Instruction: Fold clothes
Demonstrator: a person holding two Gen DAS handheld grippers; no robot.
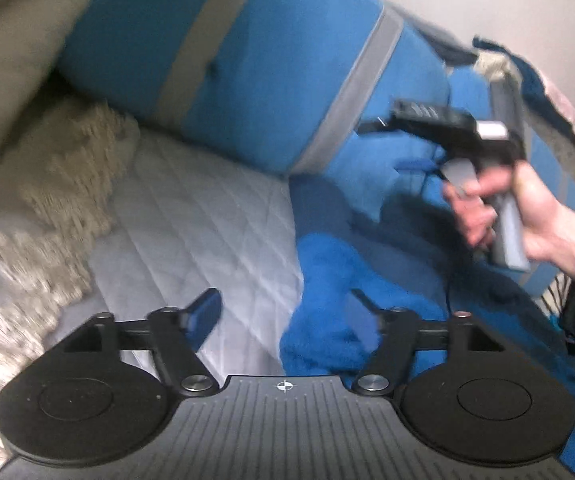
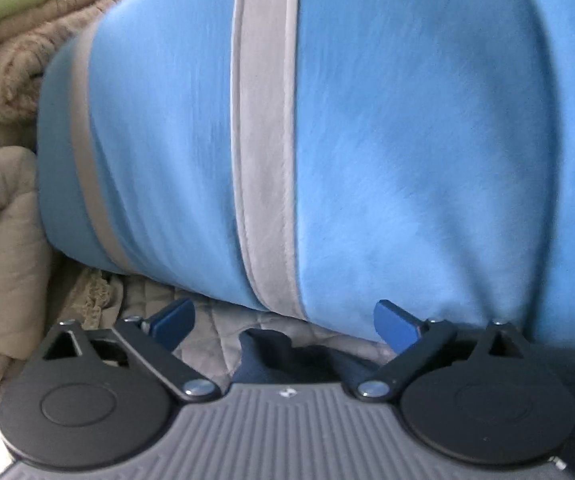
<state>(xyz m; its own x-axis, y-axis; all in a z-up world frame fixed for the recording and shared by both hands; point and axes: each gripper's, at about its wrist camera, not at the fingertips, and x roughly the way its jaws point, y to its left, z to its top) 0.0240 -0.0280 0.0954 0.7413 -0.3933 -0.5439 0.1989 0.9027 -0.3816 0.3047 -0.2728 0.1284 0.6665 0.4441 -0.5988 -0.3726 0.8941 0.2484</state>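
Blue fleece garment [image 1: 327,280] lies crumpled on the quilted grey bedspread [image 1: 207,208], right of centre in the left wrist view, up against a big blue cushion with grey stripes [image 1: 247,80]. Left gripper [image 1: 283,312] hovers just over the garment's left edge, jaws spread wide, nothing between them; right fingertip [image 1: 361,312] overlaps the fleece, left fingertip [image 1: 205,308] is over bare bedspread. Right hand [image 1: 527,216] holds the right gripper [image 2: 283,320] by its handle, above the garment near the cushion. Right wrist view: jaws spread, empty, cushion filling the frame close ahead, a dark blue fabric fold [image 2: 283,356] just below the fingers. Beige blankets [image 2: 3,200] piled at left, fringed cream throw [image 1: 67,168] beside the bedspread. Both frames motion-blurred.
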